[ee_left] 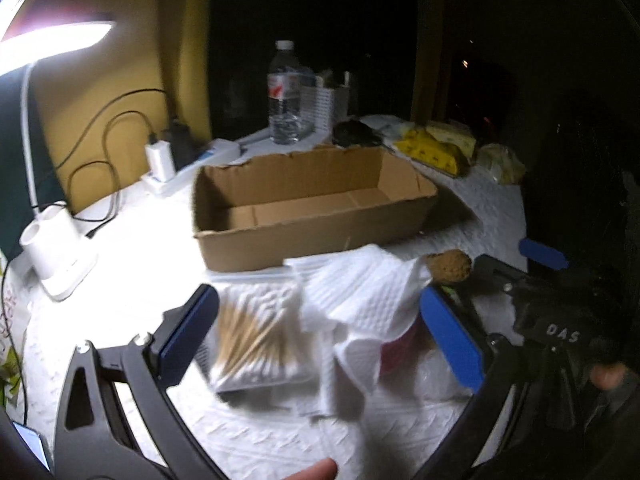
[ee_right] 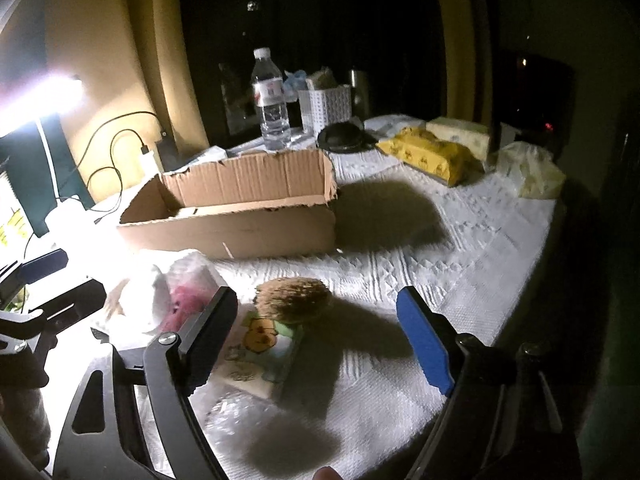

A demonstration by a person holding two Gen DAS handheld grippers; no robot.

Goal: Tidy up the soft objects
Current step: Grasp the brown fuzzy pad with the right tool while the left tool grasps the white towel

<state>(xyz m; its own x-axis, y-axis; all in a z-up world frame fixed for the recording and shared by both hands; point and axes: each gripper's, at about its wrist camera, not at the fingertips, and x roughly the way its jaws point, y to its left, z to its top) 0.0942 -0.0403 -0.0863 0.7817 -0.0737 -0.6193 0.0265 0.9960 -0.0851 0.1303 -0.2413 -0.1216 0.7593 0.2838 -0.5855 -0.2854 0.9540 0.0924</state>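
On the far left of the tabletop (ee_left: 132,292) stood a white lamp base (ee_left: 56,256) beside its cables. Moving right, the left claw (ee_left: 320,344) hovered with blades spread wide, gripping nothing, over a clear bag of cotton swabs (ee_left: 258,340) and crumpled white paper towels (ee_left: 360,296). Behind them sat the open cardboard box (ee_left: 312,208), with a water bottle (ee_left: 285,96) farther back. Right of the towels, a pink item in a plastic bag (ee_right: 188,292) lay just beside a brown fibrous scrubber (ee_right: 294,300), which rested on a green-printed packet (ee_right: 264,344). The right claw (ee_right: 320,344) was also wide, holding nothing, framing scrubber and packet. Yellow packs (ee_right: 432,152) lay far right.
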